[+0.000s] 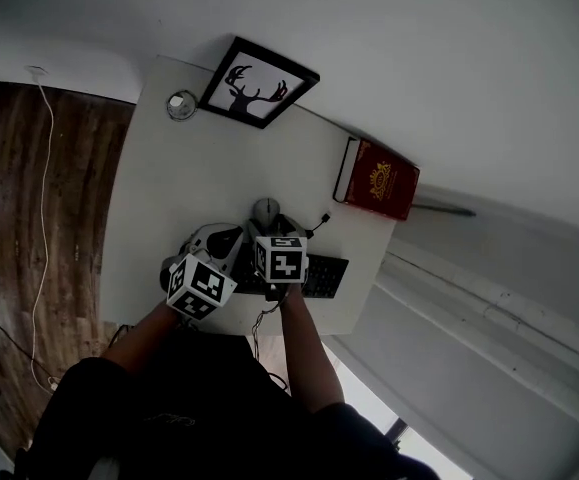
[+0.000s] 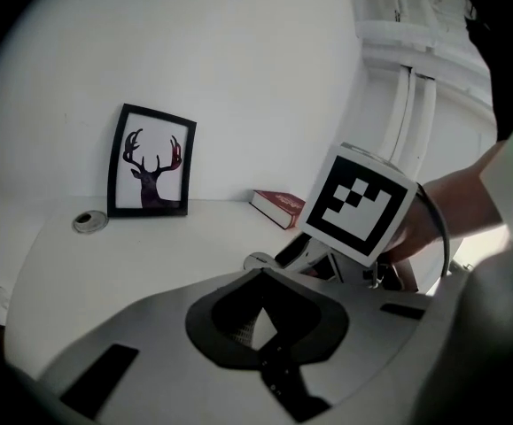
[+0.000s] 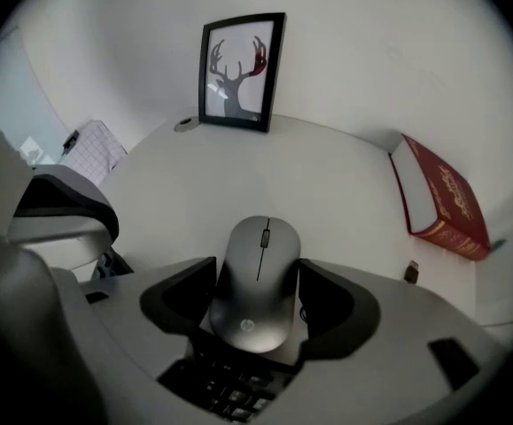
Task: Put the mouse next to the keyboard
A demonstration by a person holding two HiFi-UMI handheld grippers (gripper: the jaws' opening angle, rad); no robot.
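The right claw (image 3: 257, 271) stands wide open and points steeply down. We see the grey mouse (image 3: 254, 301) between its 2 jaws, with neither pad clearly pressing on it. The mouse's near end sits at the edge of the black keyboard (image 3: 225, 392) on the white table (image 3: 238, 171). The left claw (image 2: 258, 321) is fully closed, holds nothing and hangs just beside the right one. At the wall, 1 framed stag picture (image 3: 241, 71) leans upright, and 1 red book (image 3: 442, 202) lies to its right.

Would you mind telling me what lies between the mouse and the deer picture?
Nothing: the right gripper view shows only bare table between the mouse and the deer picture.
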